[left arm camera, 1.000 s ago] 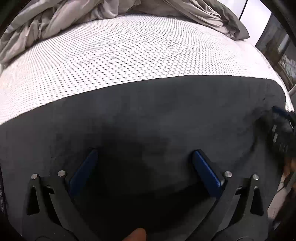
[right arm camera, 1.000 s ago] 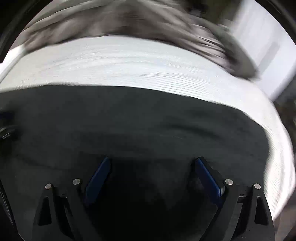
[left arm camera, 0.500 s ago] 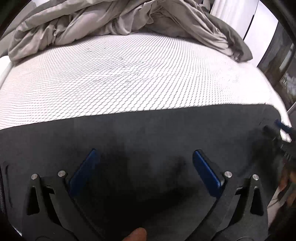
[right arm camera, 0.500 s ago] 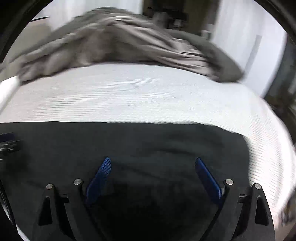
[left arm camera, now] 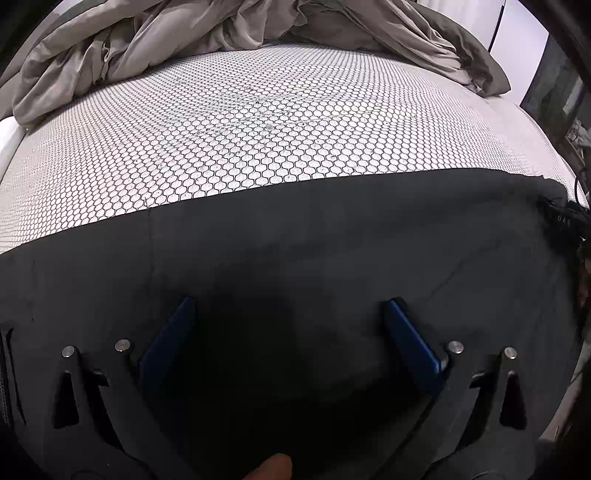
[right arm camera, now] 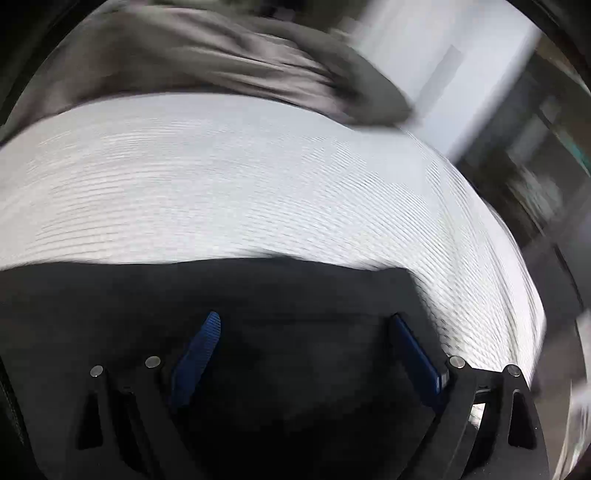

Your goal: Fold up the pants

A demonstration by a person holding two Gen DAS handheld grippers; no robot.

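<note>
Fabric: dark, soft pants (left arm camera: 332, 251) are lying flat across the near part of the bed (left arm camera: 258, 129), far edge running straight from side to side.
Left gripper (left arm camera: 288, 332): hovering low over the cloth, jaws spread wide, pinching nothing.
Right gripper (right arm camera: 303, 347): also over the pants (right arm camera: 184, 295) near their right-hand end, jaws spread and empty; this view is blurring with motion.
Background: a crumpled grey duvet (left arm camera: 221, 33) is sitting at the far end of the bed, well apart from the pants.
Done so far: the garment is looking smoothed into one flat band, possibly already halved lengthwise, though I cannot tell the layers.
Left to do: judging by its length, end-to-end folds are probably still remaining.
</note>
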